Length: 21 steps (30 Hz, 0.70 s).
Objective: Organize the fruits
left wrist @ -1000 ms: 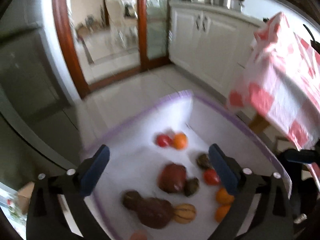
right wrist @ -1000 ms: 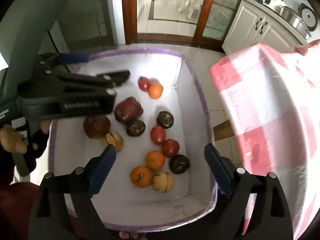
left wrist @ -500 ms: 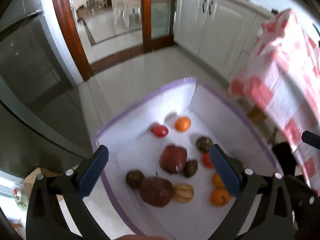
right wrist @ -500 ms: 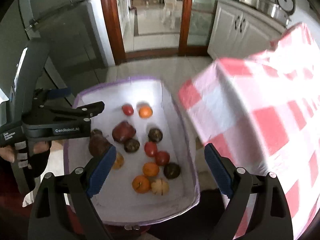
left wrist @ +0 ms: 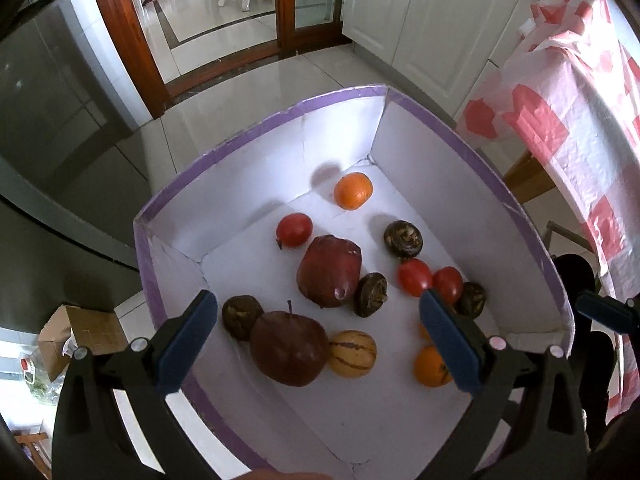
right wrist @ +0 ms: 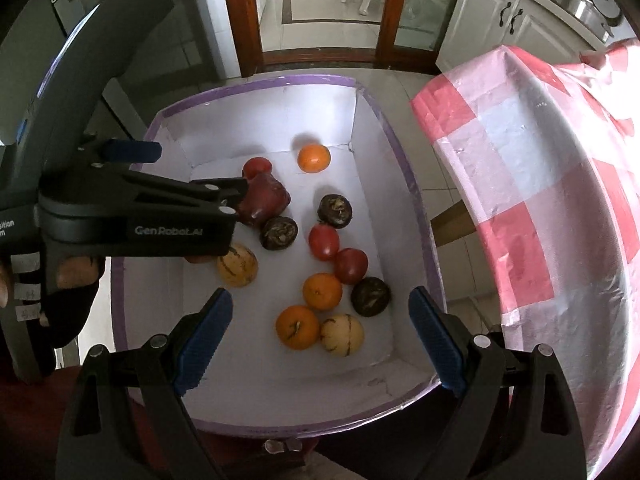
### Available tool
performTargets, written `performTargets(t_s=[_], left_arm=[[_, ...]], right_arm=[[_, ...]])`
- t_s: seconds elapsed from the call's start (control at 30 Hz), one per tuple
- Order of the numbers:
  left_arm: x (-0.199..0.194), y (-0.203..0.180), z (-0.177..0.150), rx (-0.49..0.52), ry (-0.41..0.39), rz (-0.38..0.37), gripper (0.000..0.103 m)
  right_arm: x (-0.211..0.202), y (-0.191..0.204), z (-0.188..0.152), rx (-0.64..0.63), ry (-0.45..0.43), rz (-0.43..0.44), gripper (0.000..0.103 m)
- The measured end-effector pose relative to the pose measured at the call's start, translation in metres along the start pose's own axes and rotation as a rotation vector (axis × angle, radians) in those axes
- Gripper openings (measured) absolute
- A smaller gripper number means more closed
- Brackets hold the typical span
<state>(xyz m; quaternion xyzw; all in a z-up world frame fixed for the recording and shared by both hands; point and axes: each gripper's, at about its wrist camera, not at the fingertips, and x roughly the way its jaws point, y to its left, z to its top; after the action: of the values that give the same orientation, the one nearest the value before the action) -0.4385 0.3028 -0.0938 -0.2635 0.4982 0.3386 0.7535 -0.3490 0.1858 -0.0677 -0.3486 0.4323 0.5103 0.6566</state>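
Observation:
A white box with a purple rim (left wrist: 256, 136) (right wrist: 248, 88) holds several fruits: a dark red apple (left wrist: 289, 352), a dark red pear-shaped fruit (left wrist: 330, 276) (right wrist: 266, 200), oranges (left wrist: 353, 191) (right wrist: 314, 157), red tomatoes (left wrist: 294, 230) (right wrist: 324, 242), striped yellow fruits (left wrist: 353, 354) (right wrist: 342, 335) and dark brown fruits (left wrist: 403, 238) (right wrist: 335, 211). My left gripper (left wrist: 320, 344) is open and empty above the near left part of the box; it also shows in the right wrist view (right wrist: 176, 168). My right gripper (right wrist: 320, 338) is open and empty above the box's near end.
A table with a red and white checked cloth (right wrist: 552, 184) (left wrist: 580, 92) stands right of the box. White cabinets (left wrist: 420, 12) and a wood-framed glass door (right wrist: 320, 8) lie beyond. A cardboard box (left wrist: 76, 336) sits on the floor at left.
Both grippers have come down closer over the box, so the fruits fill more of both views. Both stay open and empty.

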Motion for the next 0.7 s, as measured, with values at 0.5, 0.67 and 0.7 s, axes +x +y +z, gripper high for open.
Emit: performTargets(t_s=[0.5,0.67,0.7], left_arm=[[0.0038,-0.0041,-0.0012,0.001,0.01,-0.004,0.101],[0.0069,-0.0056,-0.0023,0.001,0.016,-0.006,0.101],[0.0071,-0.0055,-0.0023,0.0,0.017,-0.007,0.101]], right_arm=[[-0.0021,-0.0024,0.0011,0.005,0.003,-0.001,0.087],[-0.0022,-0.0027,0.0012,0.006,0.004,-0.002,0.087],[-0.0022,-0.0026,0.0011,0.005,0.004,-0.001,0.087]])
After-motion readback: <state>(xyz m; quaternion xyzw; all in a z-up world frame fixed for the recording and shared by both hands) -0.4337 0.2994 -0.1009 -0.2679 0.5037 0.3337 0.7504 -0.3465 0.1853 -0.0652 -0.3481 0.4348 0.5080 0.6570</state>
